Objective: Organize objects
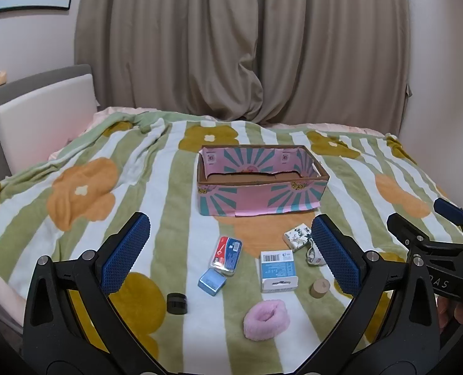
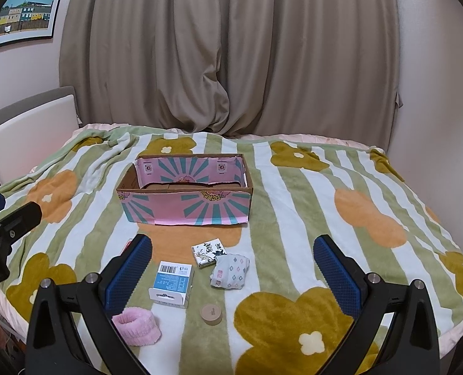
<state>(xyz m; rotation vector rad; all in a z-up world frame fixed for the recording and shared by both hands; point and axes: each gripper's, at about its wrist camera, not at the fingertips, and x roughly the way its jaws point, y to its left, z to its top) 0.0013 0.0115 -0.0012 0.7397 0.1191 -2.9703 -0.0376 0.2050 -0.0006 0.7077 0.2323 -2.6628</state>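
Note:
An open pink cardboard box [image 1: 262,200] [image 2: 187,207] stands on the striped flower blanket. In front of it lie small items: a red-blue packet [image 1: 226,253], a blue tin [image 1: 211,281], a black jar [image 1: 176,303], a white-blue carton [image 1: 278,270] [image 2: 173,282], a pink scrunchie [image 1: 267,318] [image 2: 136,326], a tan round lid [image 1: 319,287] [image 2: 211,314], a floral tissue pack [image 1: 297,236] [image 2: 209,252] and a patterned pouch [image 2: 230,271]. My left gripper [image 1: 231,256] is open above them. My right gripper [image 2: 233,276] is open too, and it also shows in the left wrist view [image 1: 431,222].
The blanket [image 2: 325,206] covers a bed with a white headboard [image 1: 44,118] at the left. Beige curtains [image 2: 231,50] hang behind it, and a framed picture [image 2: 22,9] is on the wall.

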